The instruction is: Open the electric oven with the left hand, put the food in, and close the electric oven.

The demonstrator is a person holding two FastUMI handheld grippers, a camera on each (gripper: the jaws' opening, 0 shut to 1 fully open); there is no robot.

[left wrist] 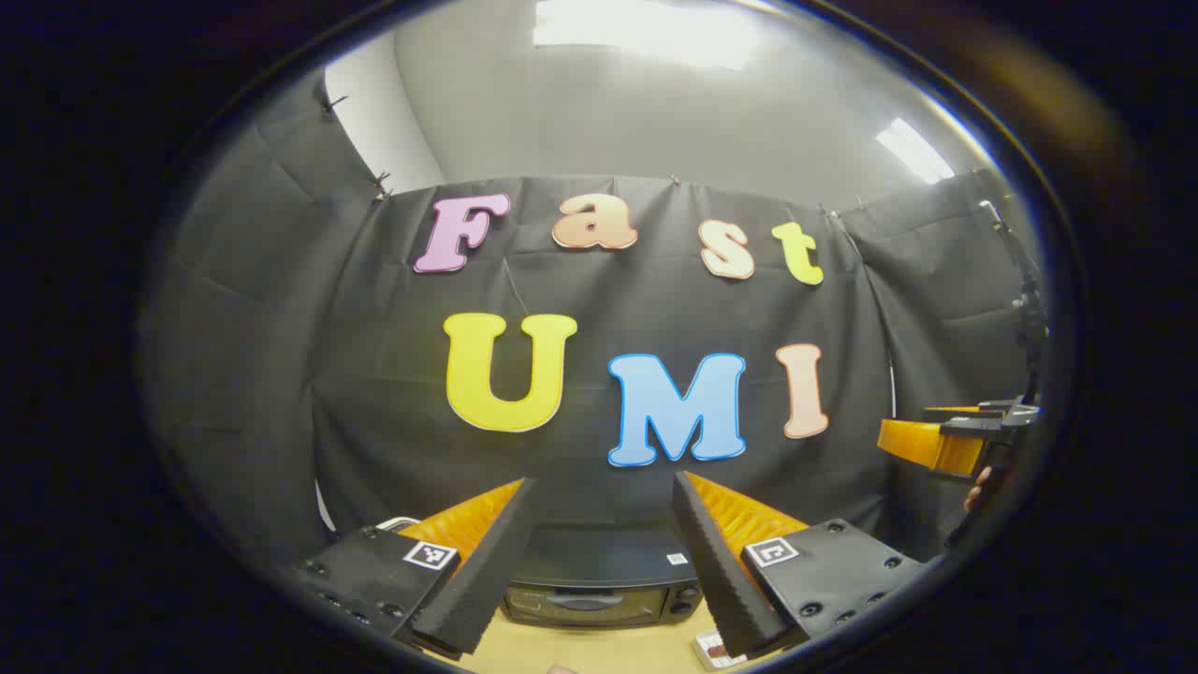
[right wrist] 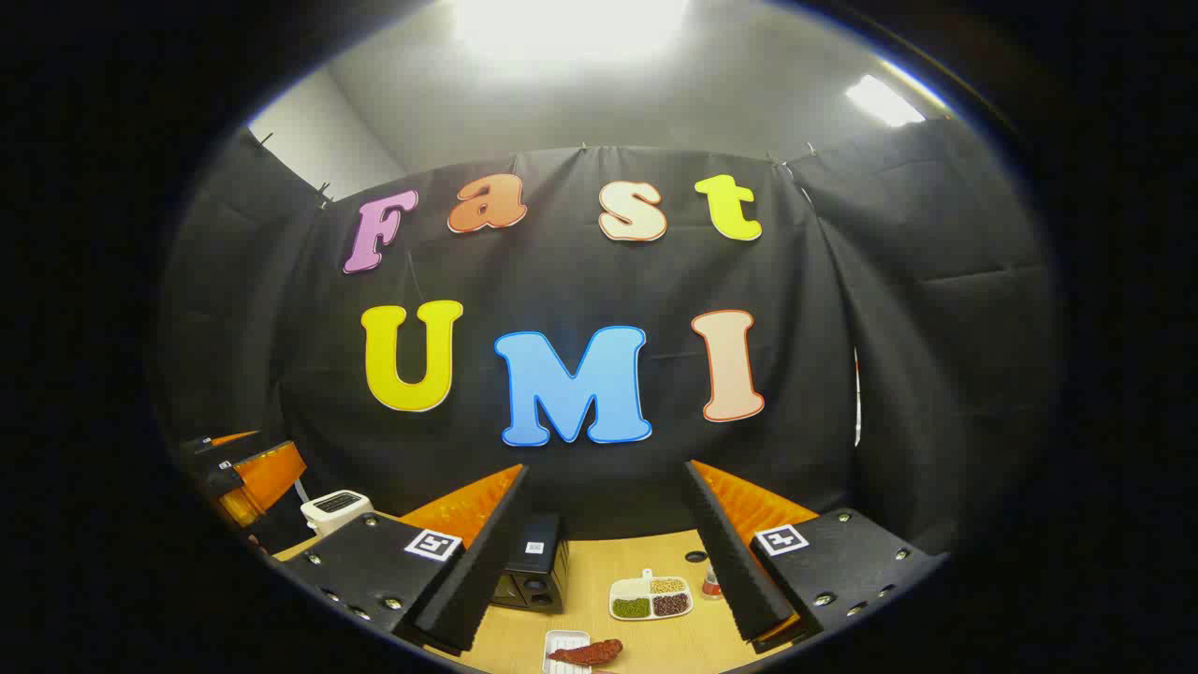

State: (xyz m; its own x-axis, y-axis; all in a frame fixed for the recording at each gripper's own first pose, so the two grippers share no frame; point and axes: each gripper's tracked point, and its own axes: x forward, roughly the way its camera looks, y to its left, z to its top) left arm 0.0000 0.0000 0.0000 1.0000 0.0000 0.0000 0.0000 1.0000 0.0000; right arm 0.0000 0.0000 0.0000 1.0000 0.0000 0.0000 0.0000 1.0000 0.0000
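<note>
Black oven (left wrist: 599, 585) sat closed, low between the left gripper (left wrist: 599, 562)'s spread fingers; the right gripper (right wrist: 604, 562) gaped empty above the food (right wrist: 588, 652). Approaching from so high risked missing the door handle.

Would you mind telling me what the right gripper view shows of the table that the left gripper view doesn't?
The right gripper view alone has a divided dish of green, tan and dark fillings, a white appliance, and reddish food on a small white tray. The left gripper view alone faces the oven's closed glass door head-on. Both share the oven, seen from its side on the right, the wooden table, and each its own open tool.
</note>
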